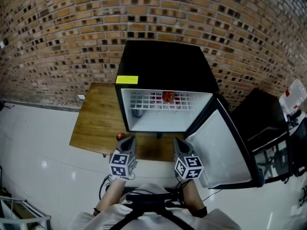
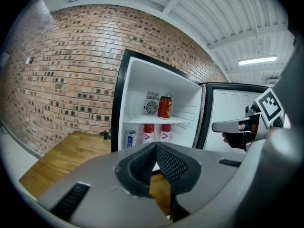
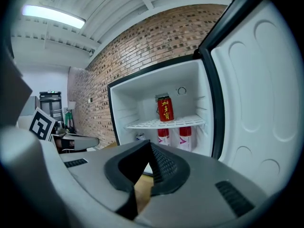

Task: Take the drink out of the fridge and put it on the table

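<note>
A black mini fridge (image 1: 163,61) stands open on a wooden table (image 1: 98,119), its door (image 1: 225,147) swung out to the right. A red drink can (image 1: 168,97) stands on the wire shelf (image 2: 156,119); it also shows as the red can (image 2: 164,107) in the left gripper view and the red can (image 3: 165,109) in the right gripper view. Under the shelf stand two red-and-white drinks (image 2: 156,132) and a blue-and-white can (image 2: 130,138). My left gripper (image 1: 129,139) and right gripper (image 1: 177,141) hover side by side in front of the fridge, both shut and empty.
A brick wall (image 1: 57,37) runs behind the fridge. A small reddish object (image 1: 120,136) lies on the table near my left gripper. A dark cabinet (image 1: 261,121) stands to the right, behind the open door. The floor (image 1: 33,157) is pale and glossy.
</note>
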### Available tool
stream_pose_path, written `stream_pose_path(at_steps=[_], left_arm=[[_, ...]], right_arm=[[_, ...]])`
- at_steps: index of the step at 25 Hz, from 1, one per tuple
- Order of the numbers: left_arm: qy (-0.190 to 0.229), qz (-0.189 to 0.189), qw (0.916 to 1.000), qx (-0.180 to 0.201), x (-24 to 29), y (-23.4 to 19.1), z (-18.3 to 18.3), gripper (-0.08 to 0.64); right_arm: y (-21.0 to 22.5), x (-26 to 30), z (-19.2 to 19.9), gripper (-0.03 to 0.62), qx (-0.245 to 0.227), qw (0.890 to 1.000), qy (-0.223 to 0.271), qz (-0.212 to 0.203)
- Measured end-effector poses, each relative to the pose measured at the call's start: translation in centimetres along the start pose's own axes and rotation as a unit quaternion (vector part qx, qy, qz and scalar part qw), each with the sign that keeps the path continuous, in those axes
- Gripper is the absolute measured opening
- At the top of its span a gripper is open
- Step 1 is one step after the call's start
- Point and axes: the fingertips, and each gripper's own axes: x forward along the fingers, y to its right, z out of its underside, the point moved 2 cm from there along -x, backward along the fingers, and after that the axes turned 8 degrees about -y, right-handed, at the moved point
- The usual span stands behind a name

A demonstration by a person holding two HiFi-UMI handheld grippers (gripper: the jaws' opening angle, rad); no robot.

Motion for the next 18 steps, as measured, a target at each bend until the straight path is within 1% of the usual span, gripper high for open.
stream_pose_path(at_steps=[6,18], left_arm=[[-0.005,0.000,1.0000,-0.004,0.07,0.04,0.13,0.002],[-0.002,0.000,1.0000,-0.010,0.10,-0.22,0.19,0.002]], right_arm=[[-0.06,0.11,-0.06,0.003,-0.007,1.000,-0.004,-0.002],[-0.34,-0.01,-0.21,0.003,-0.016,1.000,-0.003,0.000]])
